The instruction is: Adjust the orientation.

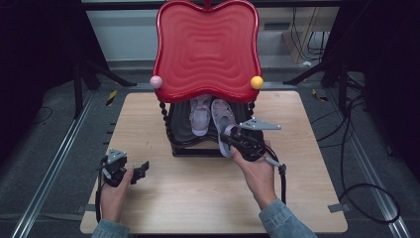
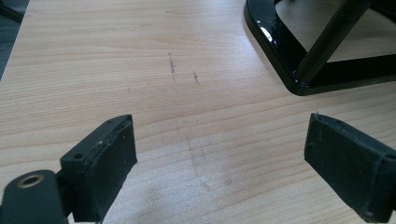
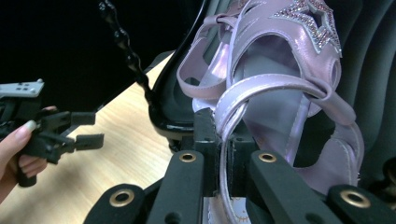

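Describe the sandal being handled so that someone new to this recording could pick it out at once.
Start at the red tray topping the black rack on the wooden table. Two lilac sandals lie on its lower shelf. The gripped sandal is the right-hand one, its strap pinched in the right hand-held gripper; the other sandal lies untouched.

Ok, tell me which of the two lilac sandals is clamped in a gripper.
The right-hand sandal, nearer the yellow ball: the right gripper is shut on its heel strap. The other sandal lies untouched on the black lower tray.
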